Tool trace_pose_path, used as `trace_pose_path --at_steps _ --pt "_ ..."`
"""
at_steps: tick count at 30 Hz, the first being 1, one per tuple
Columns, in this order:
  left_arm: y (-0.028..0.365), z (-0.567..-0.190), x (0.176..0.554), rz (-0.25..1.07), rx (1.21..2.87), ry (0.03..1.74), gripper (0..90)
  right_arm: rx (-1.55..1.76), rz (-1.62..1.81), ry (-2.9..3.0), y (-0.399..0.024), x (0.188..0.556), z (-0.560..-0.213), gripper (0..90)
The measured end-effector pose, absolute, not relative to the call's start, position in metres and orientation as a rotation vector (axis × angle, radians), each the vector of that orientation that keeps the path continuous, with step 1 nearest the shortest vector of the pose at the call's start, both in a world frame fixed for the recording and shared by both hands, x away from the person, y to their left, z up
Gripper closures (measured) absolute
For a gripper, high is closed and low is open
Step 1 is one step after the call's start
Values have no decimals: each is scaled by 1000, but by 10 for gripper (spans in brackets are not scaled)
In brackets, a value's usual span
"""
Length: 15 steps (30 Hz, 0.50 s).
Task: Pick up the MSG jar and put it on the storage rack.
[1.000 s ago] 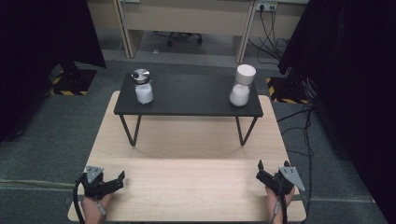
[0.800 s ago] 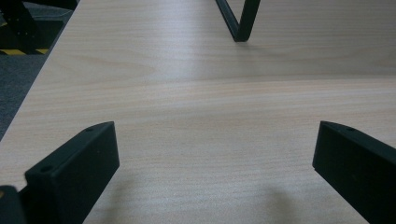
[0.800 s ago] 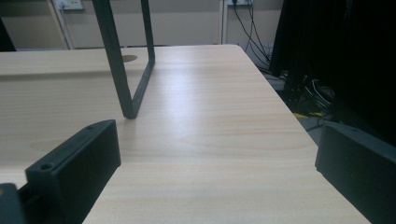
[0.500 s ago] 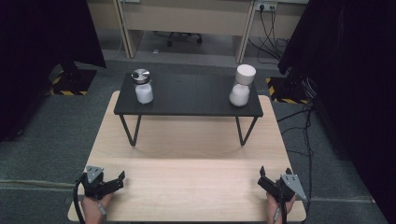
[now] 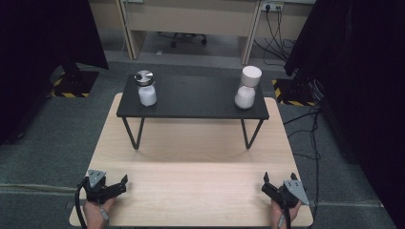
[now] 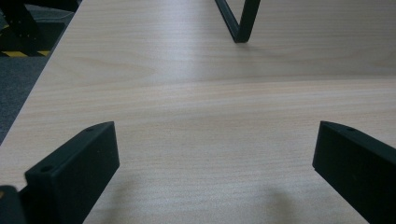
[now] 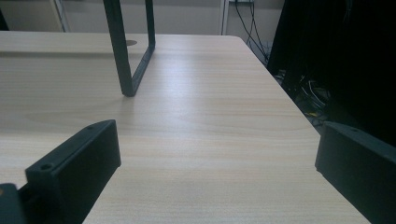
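Two jars of white powder stand on a low black shelf (image 5: pixel 191 98). One jar has a metal lid (image 5: pixel 145 88) at the shelf's left end; the other, with a white lid (image 5: pixel 248 88), stands at the right end. My left gripper (image 5: pixel 122 185) rests at the table's near left corner, open, with only bare wood between its jaws (image 6: pixel 215 154). At the near right corner my right gripper (image 5: pixel 265 183) is open too, and nothing lies between its jaws (image 7: pixel 217 154). Both grippers are far from the jars.
The wooden table (image 5: pixel 191 167) lies bare between the shelf and the grippers. A black shelf leg (image 6: pixel 238 23) stands ahead of the left gripper, another leg (image 7: pixel 133 46) ahead-left of the right. Dark curtains and cables (image 5: pixel 310 124) flank the table's right edge.
My right gripper has slid slightly back toward the table's near edge. The left gripper and both jars have stayed put.
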<state>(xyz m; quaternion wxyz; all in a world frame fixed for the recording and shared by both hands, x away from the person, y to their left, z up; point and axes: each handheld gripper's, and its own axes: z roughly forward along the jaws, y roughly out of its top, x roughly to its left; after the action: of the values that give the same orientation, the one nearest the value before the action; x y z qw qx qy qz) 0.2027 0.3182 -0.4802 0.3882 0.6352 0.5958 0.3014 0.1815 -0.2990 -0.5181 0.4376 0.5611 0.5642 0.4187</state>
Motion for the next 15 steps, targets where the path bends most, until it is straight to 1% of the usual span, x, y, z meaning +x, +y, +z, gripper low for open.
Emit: trace_pose_path --at_steps 15 --pt "319 -483 198 784 1600 1493 0 1389 1047 1398 -299 178 -520 2"
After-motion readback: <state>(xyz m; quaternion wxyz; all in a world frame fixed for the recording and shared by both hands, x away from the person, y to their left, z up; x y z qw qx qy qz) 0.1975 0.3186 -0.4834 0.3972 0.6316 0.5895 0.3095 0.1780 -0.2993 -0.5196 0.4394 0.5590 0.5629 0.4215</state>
